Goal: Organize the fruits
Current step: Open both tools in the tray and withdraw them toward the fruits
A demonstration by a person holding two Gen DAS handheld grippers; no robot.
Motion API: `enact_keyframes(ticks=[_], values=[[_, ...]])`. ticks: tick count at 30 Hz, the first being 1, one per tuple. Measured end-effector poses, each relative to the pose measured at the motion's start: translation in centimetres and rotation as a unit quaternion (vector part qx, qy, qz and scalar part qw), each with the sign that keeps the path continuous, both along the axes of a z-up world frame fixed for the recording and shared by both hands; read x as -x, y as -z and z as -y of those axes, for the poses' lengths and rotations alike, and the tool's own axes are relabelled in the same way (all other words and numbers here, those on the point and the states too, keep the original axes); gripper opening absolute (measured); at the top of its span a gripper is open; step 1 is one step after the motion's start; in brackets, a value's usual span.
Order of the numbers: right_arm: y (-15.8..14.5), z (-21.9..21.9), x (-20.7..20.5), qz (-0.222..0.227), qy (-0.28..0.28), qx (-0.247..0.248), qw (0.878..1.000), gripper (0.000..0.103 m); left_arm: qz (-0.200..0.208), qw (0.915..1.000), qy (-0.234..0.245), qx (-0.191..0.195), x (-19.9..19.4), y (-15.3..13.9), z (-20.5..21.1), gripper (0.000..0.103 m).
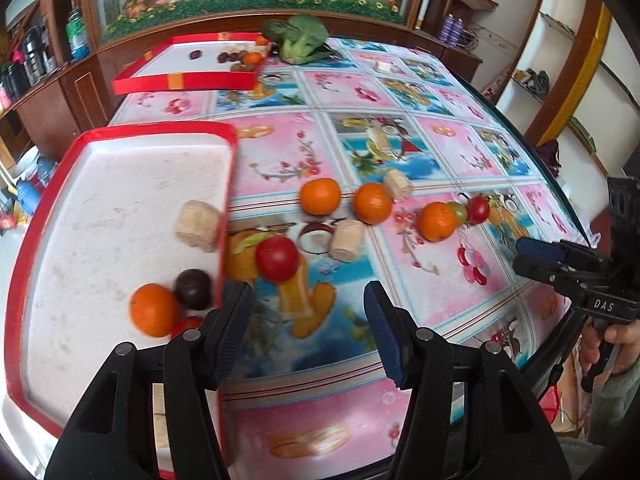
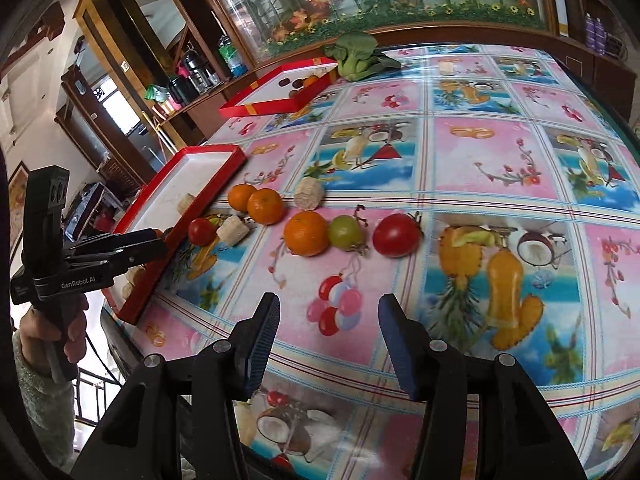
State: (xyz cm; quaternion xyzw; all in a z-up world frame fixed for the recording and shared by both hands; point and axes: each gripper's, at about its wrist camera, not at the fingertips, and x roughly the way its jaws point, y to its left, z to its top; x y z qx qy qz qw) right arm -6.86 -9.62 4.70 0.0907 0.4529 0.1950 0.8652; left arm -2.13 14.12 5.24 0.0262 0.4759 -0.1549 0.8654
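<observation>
A red-rimmed white tray (image 1: 100, 184) at the left holds an orange (image 1: 153, 310), a dark plum (image 1: 193, 289) and a beige puffed block (image 1: 198, 225). My left gripper (image 1: 308, 332) is open and empty, just right of the tray's near corner, behind a red tomato (image 1: 277, 259). On the cloth lie three oranges (image 1: 320, 196), a green fruit (image 1: 458, 212), a second tomato (image 1: 479, 209) and beige blocks (image 1: 347, 240). My right gripper (image 2: 326, 340) is open and empty, short of an orange (image 2: 306, 233), the green fruit (image 2: 346, 232) and a tomato (image 2: 397, 235).
A second red tray (image 1: 184, 80) with small fruits sits at the table's far side beside a leafy green vegetable (image 1: 300, 40). Wooden cabinets and shelves surround the table. The table edge curves down the right side (image 1: 560, 184).
</observation>
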Motion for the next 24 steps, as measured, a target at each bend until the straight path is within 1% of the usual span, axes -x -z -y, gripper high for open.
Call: enact_keyframes(ticks=[4, 5, 10, 12, 14, 18, 20, 24], values=[[-0.1, 0.7, -0.2, 0.008, 0.008, 0.024, 1.000, 0.054, 0.023, 0.9989, 0.019, -0.037, 0.0, 0.1, 2.1, 0.056], [-0.1, 0.7, -0.3, 0.008, 0.009, 0.027, 1.000, 0.054, 0.024, 0.9986, 0.024, -0.040, -0.1, 0.1, 2.5, 0.056], [0.3, 0.9, -0.6, 0.004, 0.006, 0.025, 1.000, 0.051, 0.023, 0.9982, 0.034, -0.043, -1.2, 0.4, 3.5, 0.056], [0.3, 0.7, -0.7, 0.002, 0.003, 0.021, 1.000, 0.051, 0.017, 0.9985, 0.033, -0.040, -1.8, 0.7, 3.8, 0.053], [0.4, 0.3, -0.7, 0.001, -0.006, 0.012, 1.000, 0.048, 0.014, 0.9985, 0.036, -0.040, -2.1, 0.9, 4.1, 0.051], [0.6, -1.2, -0.9, -0.008, -0.032, -0.004, 0.999, 0.045, 0.010, 0.9974, 0.048, -0.053, -2.8, 1.5, 5.3, 0.044], [0.9, -2.1, -1.1, -0.014, -0.043, -0.009, 0.999, 0.044, 0.005, 0.9968, 0.051, -0.061, -3.2, 2.0, 5.8, 0.039], [1.2, -3.7, -2.1, -0.017, -0.055, -0.007, 0.998, 0.044, -0.004, 0.9963, 0.052, -0.068, -3.7, 2.8, 6.1, 0.039]])
